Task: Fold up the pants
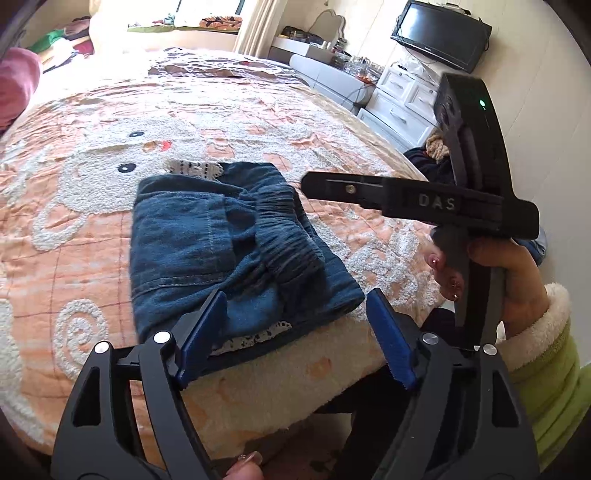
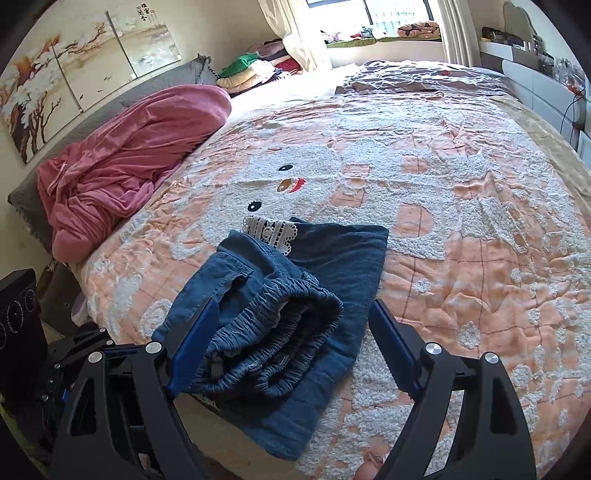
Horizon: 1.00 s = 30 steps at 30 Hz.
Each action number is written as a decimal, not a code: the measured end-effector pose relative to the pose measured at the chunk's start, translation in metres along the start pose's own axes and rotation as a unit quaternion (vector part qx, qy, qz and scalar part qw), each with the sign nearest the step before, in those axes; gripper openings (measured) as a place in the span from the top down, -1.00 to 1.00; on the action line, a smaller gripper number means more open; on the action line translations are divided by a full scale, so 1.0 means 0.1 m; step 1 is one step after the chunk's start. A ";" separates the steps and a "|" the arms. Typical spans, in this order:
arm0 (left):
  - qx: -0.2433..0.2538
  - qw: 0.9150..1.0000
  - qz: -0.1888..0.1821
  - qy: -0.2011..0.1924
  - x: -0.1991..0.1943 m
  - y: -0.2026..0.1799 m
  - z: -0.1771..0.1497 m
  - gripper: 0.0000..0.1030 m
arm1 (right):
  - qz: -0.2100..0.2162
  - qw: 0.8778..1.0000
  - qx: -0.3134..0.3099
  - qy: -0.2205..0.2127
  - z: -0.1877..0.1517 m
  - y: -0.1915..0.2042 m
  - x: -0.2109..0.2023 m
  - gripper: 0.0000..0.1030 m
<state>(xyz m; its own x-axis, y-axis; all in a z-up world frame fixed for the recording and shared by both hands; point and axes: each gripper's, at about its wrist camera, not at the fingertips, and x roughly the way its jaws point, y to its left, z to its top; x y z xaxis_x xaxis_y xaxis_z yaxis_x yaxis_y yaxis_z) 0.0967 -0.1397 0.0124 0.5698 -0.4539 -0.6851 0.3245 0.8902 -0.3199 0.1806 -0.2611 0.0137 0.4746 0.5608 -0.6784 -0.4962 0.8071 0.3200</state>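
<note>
Blue-padded left gripper (image 1: 295, 332) and right gripper (image 2: 288, 347) both hover with jaws spread, holding nothing. Folded denim pants (image 2: 295, 295) lie compact near the edge of the bedspread (image 2: 461, 258), waistband on top; folding appears finished.

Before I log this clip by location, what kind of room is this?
A home bedroom, most likely. The pants lie on a big bed with a cartoon bedspread, a pink blanket sits near the headboard, and a white dresser stands under a wall television.
</note>
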 end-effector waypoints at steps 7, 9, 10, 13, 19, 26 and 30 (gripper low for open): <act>-0.029 0.999 0.018 -0.019 -0.18 0.24 0.04 -0.41 | 0.004 1.000 -0.005 -0.012 0.03 0.08 -0.14 -0.59; -0.035 0.999 0.029 -0.022 -0.22 0.33 0.03 -0.45 | 0.013 1.000 -0.013 -0.012 0.03 0.15 -0.17 -0.59; -0.040 0.998 0.037 -0.024 -0.24 0.39 0.02 -0.47 | 0.021 1.000 -0.017 -0.013 0.02 0.18 -0.18 -0.59; -0.064 0.996 0.055 -0.023 -0.28 0.60 0.02 -0.47 | 0.040 0.999 -0.024 -0.012 -0.03 0.26 -0.22 -0.59; -0.114 0.990 0.084 -0.024 -0.34 1.01 0.00 -0.48 | 0.045 0.996 -0.073 0.011 -0.23 0.51 -0.16 0.20; -0.097 0.992 0.082 -0.014 -0.19 1.03 0.12 -0.49 | 0.009 0.993 -0.114 -0.008 -0.47 0.73 -0.19 0.16; -0.100 0.993 0.055 0.015 0.06 1.06 0.29 -0.49 | 0.025 0.982 -0.188 -0.017 -0.65 1.04 -0.23 0.16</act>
<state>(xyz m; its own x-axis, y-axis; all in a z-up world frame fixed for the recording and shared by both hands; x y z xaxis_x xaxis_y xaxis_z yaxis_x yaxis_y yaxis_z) 0.1565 -0.0496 -0.0066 0.5696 -0.3542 -0.7417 0.1037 0.9262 -0.3626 0.0709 -0.2023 0.0198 0.4632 0.6088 -0.6440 -0.7497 0.6568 0.0816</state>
